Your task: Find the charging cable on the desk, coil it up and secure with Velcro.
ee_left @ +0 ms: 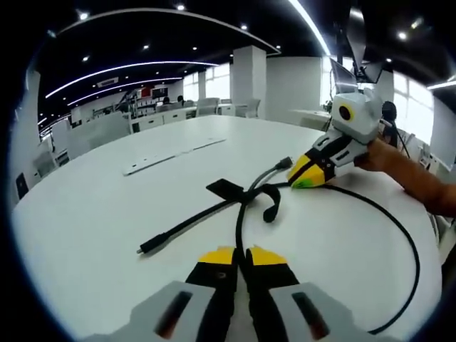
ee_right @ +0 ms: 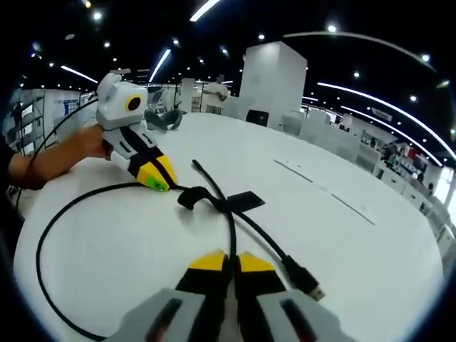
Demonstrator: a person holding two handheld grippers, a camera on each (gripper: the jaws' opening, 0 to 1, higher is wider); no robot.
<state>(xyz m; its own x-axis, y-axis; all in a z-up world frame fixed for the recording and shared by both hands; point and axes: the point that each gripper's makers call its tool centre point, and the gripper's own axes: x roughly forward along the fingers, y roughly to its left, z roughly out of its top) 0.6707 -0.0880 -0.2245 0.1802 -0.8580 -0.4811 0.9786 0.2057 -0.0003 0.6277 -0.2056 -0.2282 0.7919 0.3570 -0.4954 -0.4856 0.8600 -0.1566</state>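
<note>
A black charging cable [ee_left: 242, 214] lies on the white round table [ee_left: 92, 214], with a black Velcro strap [ee_left: 229, 189] wrapped on it near the middle. My left gripper [ee_left: 242, 255] is shut on the cable close to the near edge. Across the table, my right gripper [ee_left: 308, 178] pinches the cable where a wide loop [ee_left: 407, 249] begins. In the right gripper view, the right gripper [ee_right: 231, 261] is shut on the cable [ee_right: 231, 221], the strap [ee_right: 246, 201] lies just ahead, and the left gripper [ee_right: 155, 177] grips the loop [ee_right: 43, 249]. One plug [ee_right: 308, 282] rests loose on the table [ee_right: 370, 271].
A person's forearm [ee_left: 410, 171] reaches in behind the right gripper, and a forearm [ee_right: 50, 160] holds the left one. A long flat strip [ee_left: 171, 157] is set into the tabletop. Desks, chairs and a white pillar [ee_right: 274, 82] stand beyond the table.
</note>
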